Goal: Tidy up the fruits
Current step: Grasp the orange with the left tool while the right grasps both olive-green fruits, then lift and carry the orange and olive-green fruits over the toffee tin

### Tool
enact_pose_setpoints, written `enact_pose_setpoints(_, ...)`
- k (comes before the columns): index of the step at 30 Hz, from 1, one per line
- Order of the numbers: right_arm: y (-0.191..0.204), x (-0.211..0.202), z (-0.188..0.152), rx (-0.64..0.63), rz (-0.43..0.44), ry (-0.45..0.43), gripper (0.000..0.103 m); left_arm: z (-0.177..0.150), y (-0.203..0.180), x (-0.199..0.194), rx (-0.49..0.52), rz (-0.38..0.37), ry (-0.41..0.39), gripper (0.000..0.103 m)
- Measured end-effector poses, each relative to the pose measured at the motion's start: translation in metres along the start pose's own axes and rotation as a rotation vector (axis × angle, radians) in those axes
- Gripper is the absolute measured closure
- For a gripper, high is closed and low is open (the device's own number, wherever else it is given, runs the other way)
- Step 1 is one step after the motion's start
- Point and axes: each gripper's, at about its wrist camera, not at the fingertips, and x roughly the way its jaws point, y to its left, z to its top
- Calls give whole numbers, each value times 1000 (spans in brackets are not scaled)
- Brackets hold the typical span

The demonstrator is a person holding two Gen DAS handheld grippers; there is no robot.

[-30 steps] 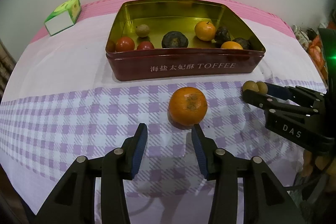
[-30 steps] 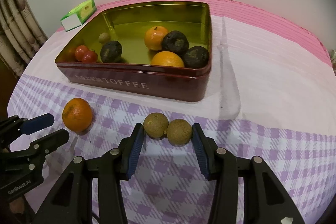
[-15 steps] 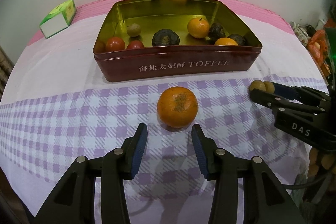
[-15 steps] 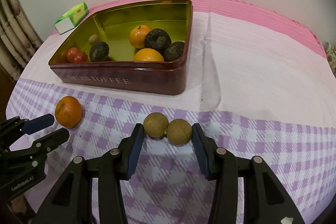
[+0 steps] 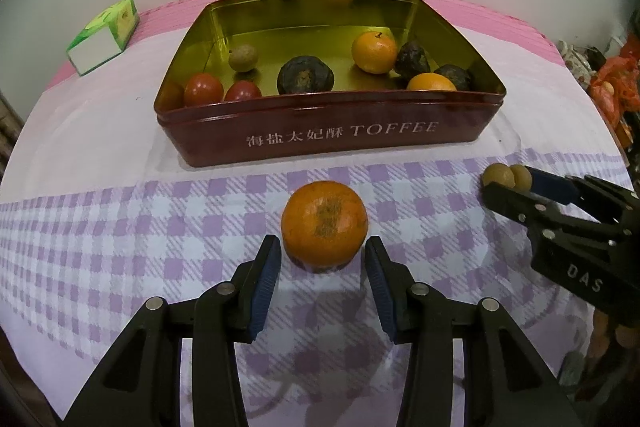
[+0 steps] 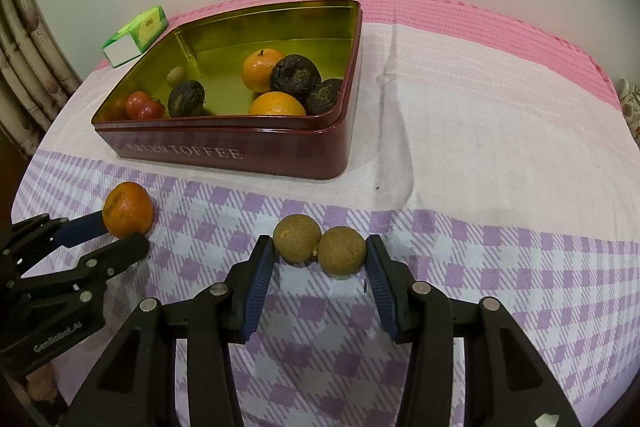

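The left gripper [image 5: 323, 251] stands open around the orange [image 5: 324, 226] on the checked cloth [image 5: 120, 235] before the toffee tin [image 5: 340, 139], while the right gripper [image 6: 320, 255] clamps the two brown fruits [image 6: 320, 243] side by side

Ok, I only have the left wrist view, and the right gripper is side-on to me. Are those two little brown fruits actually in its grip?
Observer: Yes. The right wrist view shows the right gripper with a pad pressed on each outer side of the two brown fruits.
Operator: Are the two apart?
Observer: No, they touch, side by side, with a small stub where they meet.
Operator: And my orange?
Observer: From that side, the left gripper has one finger behind the orange and one in front, not closed on it.
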Motion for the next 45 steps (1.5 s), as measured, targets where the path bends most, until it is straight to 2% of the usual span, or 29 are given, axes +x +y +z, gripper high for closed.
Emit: enact_pose_setpoints(45, 4, -2, 1, 6, 14, -6, 59, 0, 9, -4, -13, 10, -27, 62)
